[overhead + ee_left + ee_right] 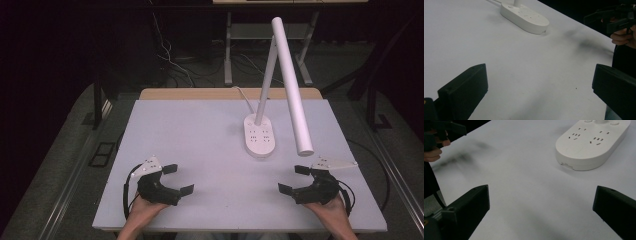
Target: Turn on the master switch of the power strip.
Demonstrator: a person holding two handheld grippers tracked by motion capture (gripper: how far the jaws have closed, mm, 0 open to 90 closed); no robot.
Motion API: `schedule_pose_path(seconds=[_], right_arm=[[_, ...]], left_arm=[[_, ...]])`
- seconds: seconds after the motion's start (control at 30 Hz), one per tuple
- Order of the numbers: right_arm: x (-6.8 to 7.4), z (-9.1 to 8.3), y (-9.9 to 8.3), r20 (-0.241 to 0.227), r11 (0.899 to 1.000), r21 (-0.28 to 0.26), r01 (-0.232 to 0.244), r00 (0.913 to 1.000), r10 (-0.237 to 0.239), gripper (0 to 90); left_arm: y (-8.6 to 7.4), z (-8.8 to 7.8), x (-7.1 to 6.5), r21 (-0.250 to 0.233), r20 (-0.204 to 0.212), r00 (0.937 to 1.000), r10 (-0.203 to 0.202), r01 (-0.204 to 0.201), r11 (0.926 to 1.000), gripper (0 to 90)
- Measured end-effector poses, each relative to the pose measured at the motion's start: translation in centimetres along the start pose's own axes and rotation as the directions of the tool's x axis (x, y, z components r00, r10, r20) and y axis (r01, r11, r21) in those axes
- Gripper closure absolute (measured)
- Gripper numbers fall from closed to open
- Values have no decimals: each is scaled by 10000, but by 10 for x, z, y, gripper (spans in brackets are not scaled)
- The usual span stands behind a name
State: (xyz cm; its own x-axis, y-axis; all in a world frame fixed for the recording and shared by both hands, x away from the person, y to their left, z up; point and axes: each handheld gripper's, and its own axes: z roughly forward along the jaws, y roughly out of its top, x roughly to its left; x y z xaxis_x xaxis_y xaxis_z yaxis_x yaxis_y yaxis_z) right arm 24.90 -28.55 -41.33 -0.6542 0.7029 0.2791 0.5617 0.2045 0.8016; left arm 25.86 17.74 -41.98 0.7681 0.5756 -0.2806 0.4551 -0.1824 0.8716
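From the high view I see my left hand-held gripper [177, 179] at seven o'clock and right hand-held gripper [294, 179] at five, both spread and empty, the white lamp base [259, 136] on the tabletop [200, 135] near centre. In the left gripper view the base [525, 16] sits at twelve o'clock beyond wide jaws. In the right gripper view it [591, 143] lies at one o'clock.

On the table [200, 135], the lamp base [259, 135] sits at 1 o'clock; left gripper [178, 180] at 7; right gripper [293, 179] at 5.

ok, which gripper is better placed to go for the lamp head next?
Right, probably. The right gripper rests open just below the lowered end of the lamp head, with bare table between. The left gripper, also open, sits at the opposite corner and would have to cross past the lamp base.
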Motion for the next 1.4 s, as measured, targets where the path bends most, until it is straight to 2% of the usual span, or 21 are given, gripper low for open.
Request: schedule_pose_path(seconds=[0.37, 0.5, 0.7, 0.97, 1.27, 1.4], right_arm=[[2, 0, 1, -41, 10000, 33, -9, 10000, 9, 4], [2, -2, 1, -23, 10000, 31, 86, 10000, -86, 4], [-2, -3, 0, 5, 9998, 162, -87, 10000, 87, 4], [-2, -1, -1, 25, 9994, 344, -81, 10000, 81, 4], [-2, 0, -1, 38, 9993, 381, -23, 10000, 22, 4], [-2, 1, -1, 89, 9993, 383, 27, 10000, -30, 4]], left_arm=[[0, 2, -2, 202, 62, 10000, 67, -69, 9998, 0], [1, 4, -2, 463, 167, 9997, 151, -158, 9988, 0], [4, 7, -4, 560, 208, 9995, 217, -228, 9982, 0], [8, 7, -4, 954, 119, 9993, 347, -357, 9948, 0], [14, 1, 1, 843, -37, 9997, 240, -236, 9962, 0], [18, 2, 2, 997, -75, 9996, 273, -264, 9947, 0]])
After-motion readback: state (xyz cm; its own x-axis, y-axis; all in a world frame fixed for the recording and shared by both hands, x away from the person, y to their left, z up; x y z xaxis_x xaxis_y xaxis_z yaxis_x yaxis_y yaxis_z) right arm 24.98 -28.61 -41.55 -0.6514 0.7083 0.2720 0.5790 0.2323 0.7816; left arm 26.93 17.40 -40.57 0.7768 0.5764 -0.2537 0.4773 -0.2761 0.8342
